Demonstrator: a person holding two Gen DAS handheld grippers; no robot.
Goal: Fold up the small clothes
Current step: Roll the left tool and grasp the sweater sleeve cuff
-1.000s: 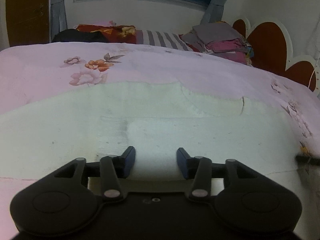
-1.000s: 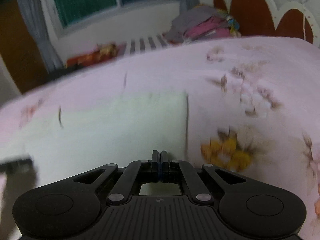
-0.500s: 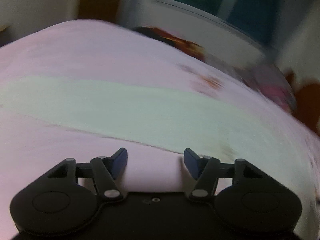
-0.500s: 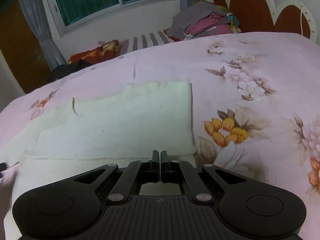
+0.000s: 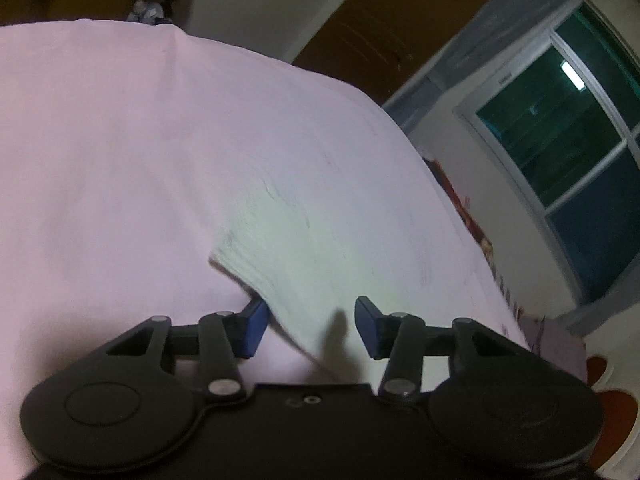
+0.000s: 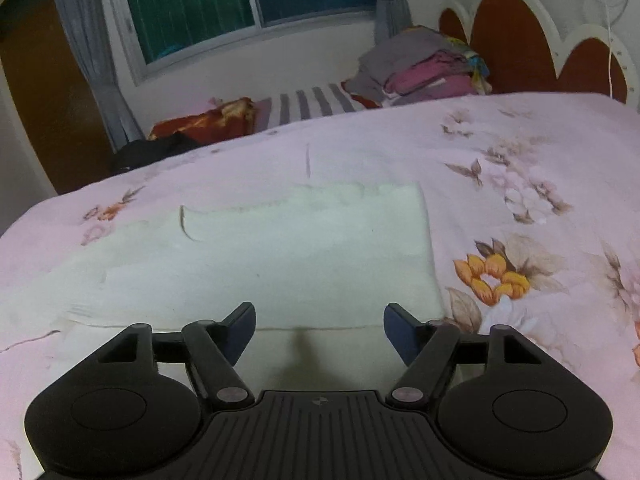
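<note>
On pink floral bedspread (image 6: 520, 152), white knit garment (image 6: 280, 248) lay flat, half folded, at 12 o'clock of right gripper (image 6: 319, 330), spread wide, empty. Left gripper (image 5: 312, 326) likewise parted over garment's corner. Judged soft, light, limp; best pinched at near hem corners.

Open bedspread (image 6: 540, 152) is seen to the right of the white garment (image 6: 280, 256) and beyond it, where passage is unobstructed. The far edge of the bed is bounded by a stack of folded clothes (image 6: 424, 72), a striped pillow (image 6: 308, 104) and a dark heap (image 6: 156, 152). The right tool (image 6: 319, 326) is held with jaws spread just before the garment's near edge. In the blurred left view, the left tool (image 5: 308, 326) seems set at a garment corner, with bare pink sheet (image 5: 100, 152) on its left.
</note>
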